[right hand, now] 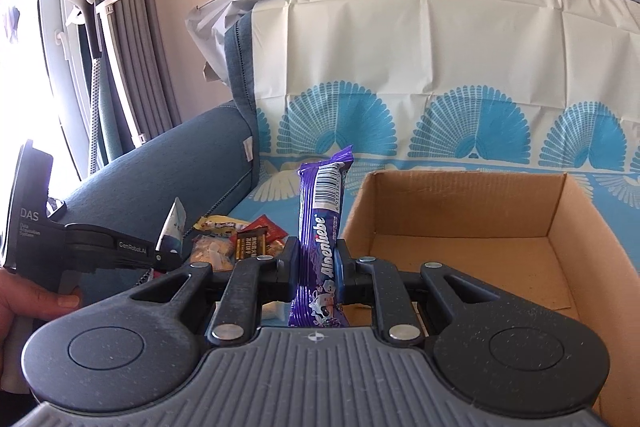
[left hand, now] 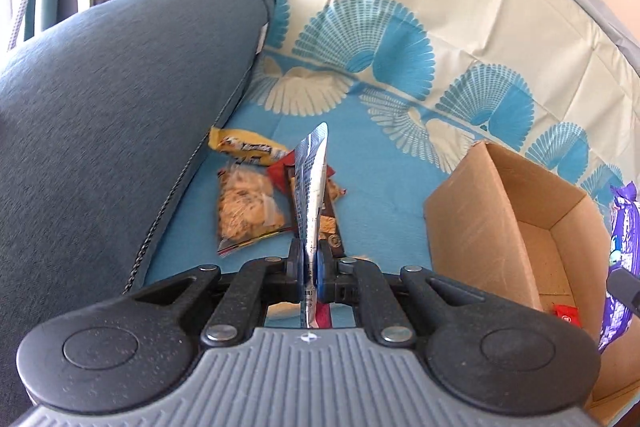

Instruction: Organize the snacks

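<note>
My left gripper is shut on a thin silver-blue snack packet, held edge-on above the sofa seat. It also shows from the side in the right wrist view, packet upright. My right gripper is shut on a purple Alpenliebe candy stick, held upright at the left front corner of an open cardboard box. The box holds a small red packet. A pile of loose snacks lies on the seat: a yellow packet, a clear cookie bag, red and brown wrappers.
The seat is covered by a blue and cream patterned cloth. A dark blue sofa armrest rises to the left of the snack pile. A garment steamer and curtains stand by the window at far left.
</note>
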`<state>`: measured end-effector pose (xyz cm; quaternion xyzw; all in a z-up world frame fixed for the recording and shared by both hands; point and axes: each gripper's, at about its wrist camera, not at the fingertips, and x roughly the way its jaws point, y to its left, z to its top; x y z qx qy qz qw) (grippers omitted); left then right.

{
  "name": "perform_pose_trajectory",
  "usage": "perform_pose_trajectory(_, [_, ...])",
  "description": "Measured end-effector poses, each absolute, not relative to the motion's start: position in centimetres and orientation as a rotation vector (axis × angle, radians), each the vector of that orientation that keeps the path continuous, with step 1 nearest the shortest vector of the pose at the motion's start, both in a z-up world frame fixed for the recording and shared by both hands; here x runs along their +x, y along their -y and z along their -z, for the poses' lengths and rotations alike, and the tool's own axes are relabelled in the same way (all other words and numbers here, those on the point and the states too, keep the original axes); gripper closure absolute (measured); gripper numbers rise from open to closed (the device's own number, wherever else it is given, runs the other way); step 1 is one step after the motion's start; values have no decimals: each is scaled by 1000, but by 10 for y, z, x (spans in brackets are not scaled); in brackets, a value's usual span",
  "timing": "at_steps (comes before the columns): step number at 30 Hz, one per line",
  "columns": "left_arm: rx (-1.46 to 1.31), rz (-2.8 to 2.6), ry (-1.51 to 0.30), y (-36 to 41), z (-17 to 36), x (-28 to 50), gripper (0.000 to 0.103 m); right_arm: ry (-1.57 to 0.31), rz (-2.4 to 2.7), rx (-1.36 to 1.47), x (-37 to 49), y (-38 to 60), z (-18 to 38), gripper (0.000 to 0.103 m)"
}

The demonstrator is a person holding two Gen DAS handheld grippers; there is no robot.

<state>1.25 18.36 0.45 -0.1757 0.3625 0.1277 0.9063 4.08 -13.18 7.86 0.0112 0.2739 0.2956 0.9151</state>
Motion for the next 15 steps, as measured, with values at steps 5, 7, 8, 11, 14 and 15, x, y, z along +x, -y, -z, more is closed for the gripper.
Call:
perform_pose_trajectory(5, [-337, -246, -737, -174, -6, 15, 97, -559, -574, 28, 45, 153, -80, 85])
perform_pose_trajectory(7, [-341, -243, -735, -171, -6, 17, 97, -554, -557, 35, 48, 162, -81, 85])
perform_pose_trajectory(8, [-343, -243, -735, -169, -5, 18, 97, -554, -549, 39, 49, 167, -82, 85])
perform_pose_trajectory(11, [-349, -232, -728, -163, -6, 21, 97, -558, -523, 49, 54, 181, -82, 85])
perform_pose_trajectory(14, [-331, -208, -708, -152, -9, 23, 97, -556, -499, 58, 57, 195, -82, 85])
perform_pose_trajectory(15, [-322, -200, -698, -148, -10, 24, 97, -559, -490, 62, 58, 199, -82, 85])
